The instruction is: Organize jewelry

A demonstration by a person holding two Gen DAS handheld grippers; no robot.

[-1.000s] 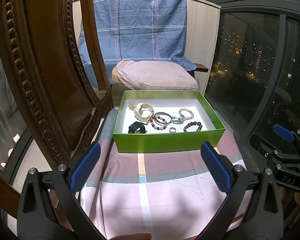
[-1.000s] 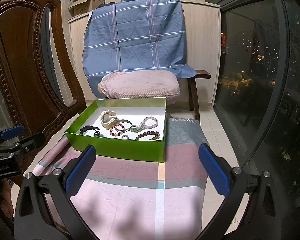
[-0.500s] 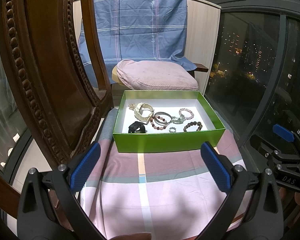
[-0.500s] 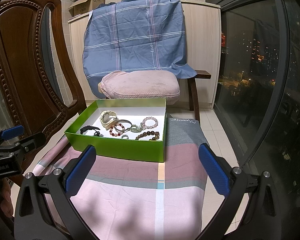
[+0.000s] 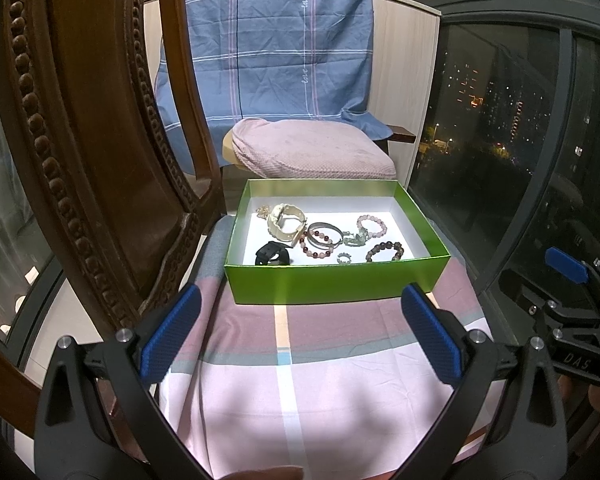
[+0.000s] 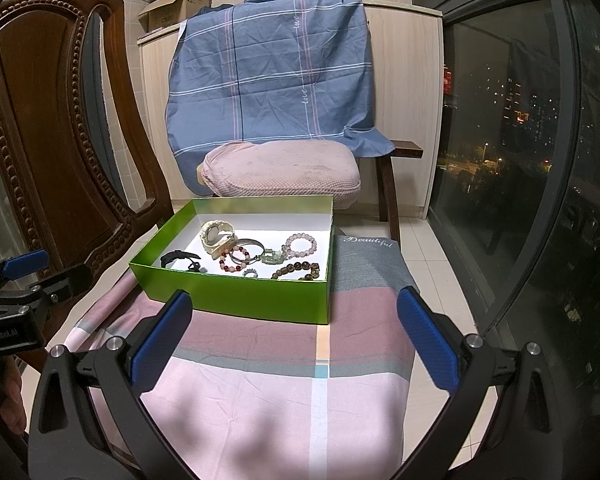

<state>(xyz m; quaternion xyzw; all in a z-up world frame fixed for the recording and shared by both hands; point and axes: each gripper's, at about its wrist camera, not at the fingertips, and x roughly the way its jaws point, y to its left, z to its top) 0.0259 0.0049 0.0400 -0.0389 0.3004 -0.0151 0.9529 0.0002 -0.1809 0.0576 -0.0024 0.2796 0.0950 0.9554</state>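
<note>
Both grippers hover with blue-padded fingers spread wide and nothing between them: the left gripper (image 5: 300, 330) and the right gripper (image 6: 294, 332) hang over the pink-and-grey plaid cloth (image 6: 260, 380) that covers the desk. Just ahead of both pairs of fingertips sits the shallow green cardboard box (image 5: 332, 280), and all the jewelry in view lies inside it: a black strap-like piece (image 5: 273, 254) nearest the left fingers, a small silver ring (image 5: 343, 258), a dark brown bead bracelet (image 5: 384, 251), then a red-and-pink bead bracelet (image 5: 316, 246), a metal bangle (image 5: 325, 231), a pale pink bead bracelet (image 5: 371, 226) and a cream wide cuff (image 5: 286, 222) farther off. That fits either a sorted box or a heap awaiting sorting. Any grasp here, I judge, should come from above, pinching one piece clear of its touching neighbours.
</note>
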